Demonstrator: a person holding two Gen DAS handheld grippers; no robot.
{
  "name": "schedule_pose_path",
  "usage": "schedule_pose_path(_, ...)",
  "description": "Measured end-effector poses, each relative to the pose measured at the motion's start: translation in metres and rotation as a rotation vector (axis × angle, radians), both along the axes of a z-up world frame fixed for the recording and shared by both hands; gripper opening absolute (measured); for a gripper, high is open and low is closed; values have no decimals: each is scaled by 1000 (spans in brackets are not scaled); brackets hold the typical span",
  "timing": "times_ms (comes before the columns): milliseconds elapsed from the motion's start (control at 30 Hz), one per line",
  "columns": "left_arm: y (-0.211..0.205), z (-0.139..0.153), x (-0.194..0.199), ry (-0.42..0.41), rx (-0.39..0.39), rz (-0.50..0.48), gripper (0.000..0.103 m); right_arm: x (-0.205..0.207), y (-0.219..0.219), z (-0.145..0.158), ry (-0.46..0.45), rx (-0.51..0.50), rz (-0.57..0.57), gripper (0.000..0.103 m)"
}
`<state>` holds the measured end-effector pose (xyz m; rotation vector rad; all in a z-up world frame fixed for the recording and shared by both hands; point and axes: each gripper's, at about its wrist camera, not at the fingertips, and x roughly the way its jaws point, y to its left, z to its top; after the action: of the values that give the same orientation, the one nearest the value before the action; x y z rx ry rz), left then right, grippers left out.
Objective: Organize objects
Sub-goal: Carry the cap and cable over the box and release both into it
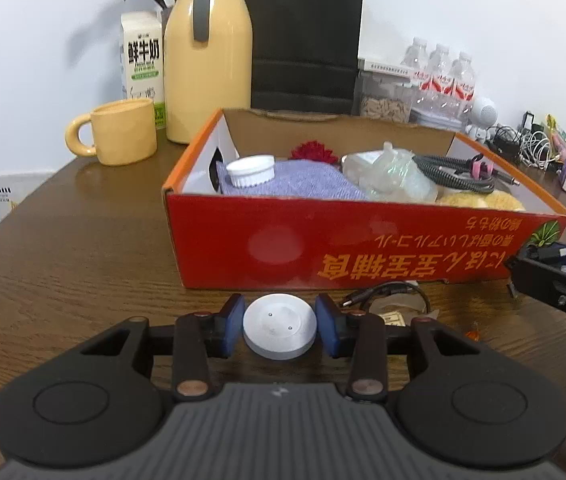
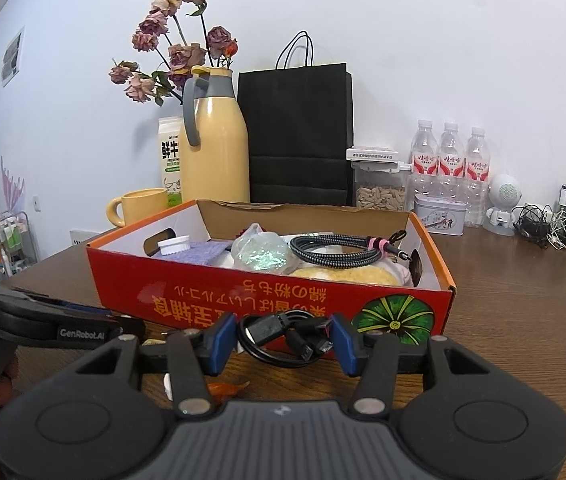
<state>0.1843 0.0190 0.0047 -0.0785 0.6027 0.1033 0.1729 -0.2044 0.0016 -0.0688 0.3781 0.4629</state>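
Note:
A white round disc (image 1: 278, 330) lies on the wooden table (image 1: 83, 264) just before the red cardboard box (image 1: 323, 240). My left gripper (image 1: 279, 326) is shut on the disc, one blue pad against each side. My right gripper (image 2: 283, 338) is shut on a coiled black USB cable (image 2: 279, 336), held up in front of the red box (image 2: 203, 292). The box holds a white ridged cap (image 1: 251, 170), a purple cloth (image 1: 303, 184), a clear plastic bag (image 1: 395, 176), a braided cable (image 2: 339, 250) and a yellow sponge (image 2: 347, 274).
A loose black cord (image 1: 387, 294), a small packet (image 1: 393, 318) and an orange wrapper (image 2: 229, 388) lie on the table near the box front. Behind stand a yellow mug (image 1: 123, 132), yellow flask (image 1: 207, 64), milk carton (image 1: 143, 60), black paper bag (image 1: 303, 40) and water bottles (image 1: 443, 76).

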Motion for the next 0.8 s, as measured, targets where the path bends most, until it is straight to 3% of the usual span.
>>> schedule_pose_path(233,-4,12,-14,-53,11,-33,40,-3,-1,4,-23,4,-3,50)
schedule_pose_path(467,-12,50,-22,-183,3,-87,40,1,7,26,-86,12,8,50)
schedule_pose_path(800,-15,93,20,-328,-5,-58,40,38,29,65,-178,34,-14,50)
